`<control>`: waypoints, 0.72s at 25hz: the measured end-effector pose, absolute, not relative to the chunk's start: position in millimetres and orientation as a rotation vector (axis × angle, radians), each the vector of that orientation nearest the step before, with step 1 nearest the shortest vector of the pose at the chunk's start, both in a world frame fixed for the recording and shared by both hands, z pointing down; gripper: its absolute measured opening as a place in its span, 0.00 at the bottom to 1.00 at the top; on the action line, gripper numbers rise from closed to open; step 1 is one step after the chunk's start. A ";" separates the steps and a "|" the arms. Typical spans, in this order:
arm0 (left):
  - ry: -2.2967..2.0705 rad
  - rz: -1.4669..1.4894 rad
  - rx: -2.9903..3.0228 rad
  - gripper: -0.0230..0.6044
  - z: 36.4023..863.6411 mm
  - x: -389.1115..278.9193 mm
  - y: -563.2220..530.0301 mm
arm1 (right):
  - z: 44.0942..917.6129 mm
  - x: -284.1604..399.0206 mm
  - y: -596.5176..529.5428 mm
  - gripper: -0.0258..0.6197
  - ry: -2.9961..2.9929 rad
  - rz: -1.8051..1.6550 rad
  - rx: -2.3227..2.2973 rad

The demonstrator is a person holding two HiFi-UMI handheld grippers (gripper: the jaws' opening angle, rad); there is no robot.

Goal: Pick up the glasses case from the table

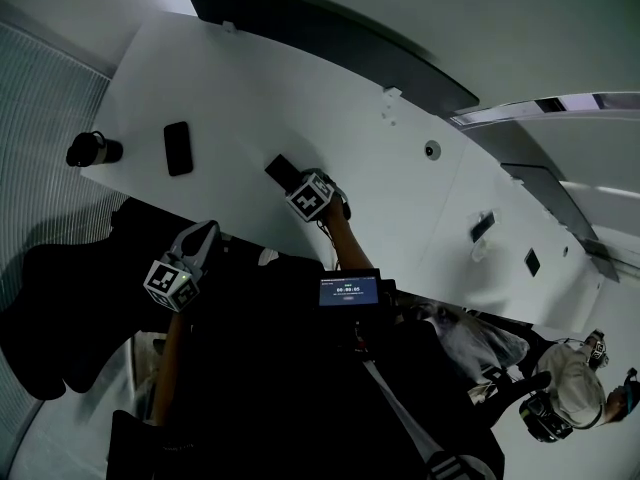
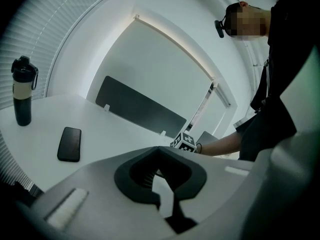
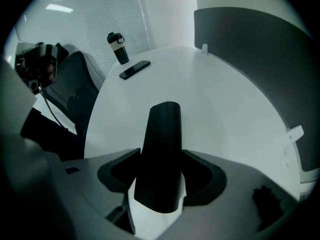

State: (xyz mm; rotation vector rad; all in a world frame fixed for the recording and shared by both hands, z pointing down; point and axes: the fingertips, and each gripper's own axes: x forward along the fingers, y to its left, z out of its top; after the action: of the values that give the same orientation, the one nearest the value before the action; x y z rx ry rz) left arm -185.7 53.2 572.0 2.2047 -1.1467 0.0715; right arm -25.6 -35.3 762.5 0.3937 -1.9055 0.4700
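The glasses case (image 1: 281,170) is a dark, oblong case lying on the white table (image 1: 300,78) near its front edge. In the right gripper view the glasses case (image 3: 162,149) runs lengthwise between the jaws, flat on the table. My right gripper (image 1: 295,180) points steeply down over the case and stands open around it (image 3: 160,181), with slivers of table showing beside the case. My left gripper (image 1: 203,232) hovers off the table's front edge, to the left of the case, shut and holding nothing (image 2: 166,186). From there I see the right gripper's marker cube (image 2: 186,141).
A black phone (image 1: 178,148) lies flat at the table's left, with a dark bottle (image 1: 93,150) standing beyond it near the edge. A dark partition (image 1: 330,38) runs along the table's far side. A dark chair (image 3: 75,89) stands by the table. Another person (image 1: 570,378) is at lower right.
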 end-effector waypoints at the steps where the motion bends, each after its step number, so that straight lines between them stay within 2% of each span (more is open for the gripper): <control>1: -1.148 0.062 2.200 0.05 571.1 -184.6 51.6 | 763.5 -26.0 -35.1 0.43 -1.900 0.480 0.383; 7: -1.135 0.085 2.205 0.05 574.6 -181.1 46.4 | 770.8 -29.9 -28.4 0.44 -1.886 0.637 0.358; 18: -1.129 0.070 2.180 0.05 577.5 -178.8 32.7 | 785.8 -36.8 -29.1 0.48 -1.767 0.507 0.429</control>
State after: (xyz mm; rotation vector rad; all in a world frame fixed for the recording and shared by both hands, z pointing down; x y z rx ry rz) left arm -178.8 32.7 577.5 2.1799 -1.1289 0.0699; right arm -36.8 -29.1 785.8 0.4285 -1.7668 0.5065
